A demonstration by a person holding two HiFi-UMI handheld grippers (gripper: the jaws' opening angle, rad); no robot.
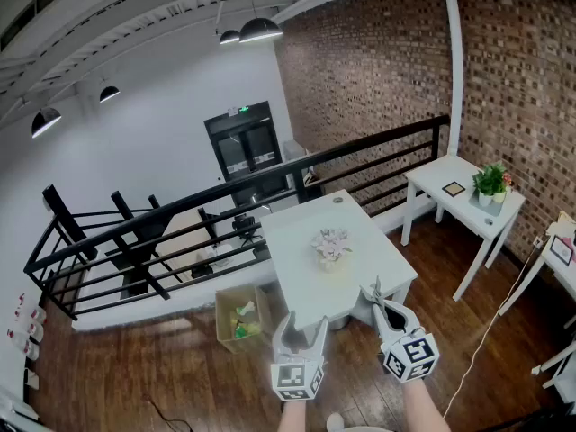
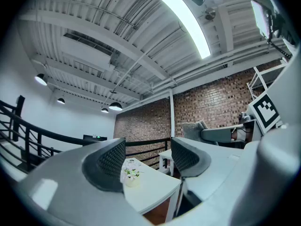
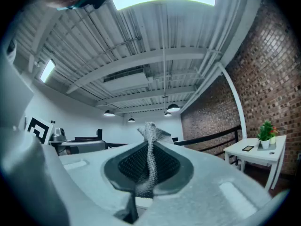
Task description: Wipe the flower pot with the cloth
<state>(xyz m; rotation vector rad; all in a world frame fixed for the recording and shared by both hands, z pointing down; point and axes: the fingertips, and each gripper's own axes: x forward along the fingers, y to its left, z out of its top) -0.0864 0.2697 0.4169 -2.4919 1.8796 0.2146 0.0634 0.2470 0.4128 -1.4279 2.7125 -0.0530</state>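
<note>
Grey mesh cloth (image 3: 151,140) is pinched flat between the jaws of the right gripper (image 3: 149,164). Only a narrow fold is caught there, and a loose tuft stands above the tips. The left gripper (image 2: 148,161) hangs beside it with its jaws apart and nothing between them. Both are held about level, short of the near edge of the white table (image 1: 297,241). The flower pot (image 1: 331,248) stands alone near the middle of that table, small, pale and upright, touched by neither gripper. The main risk I see is the pot itself. It looks light and nothing steadies it, so a sideways wipe could tip it or slide it toward the table's edge unless the free left gripper braces it first. The thin hold on the cloth is a second worry, because dragging it over the pot might pull the fold out of the jaws. The open weave could also snag the flowers above the rim. A cardboard box (image 1: 241,318) sits on the floor by the table's left near corner, and a white cable (image 1: 486,331) trails over the floor to the table's right, so either could trip someone stepping in. A second potted plant (image 1: 491,184) stands on a side table (image 1: 441,176), well off to the main table's right, and it could be mistaken for the target.
</note>
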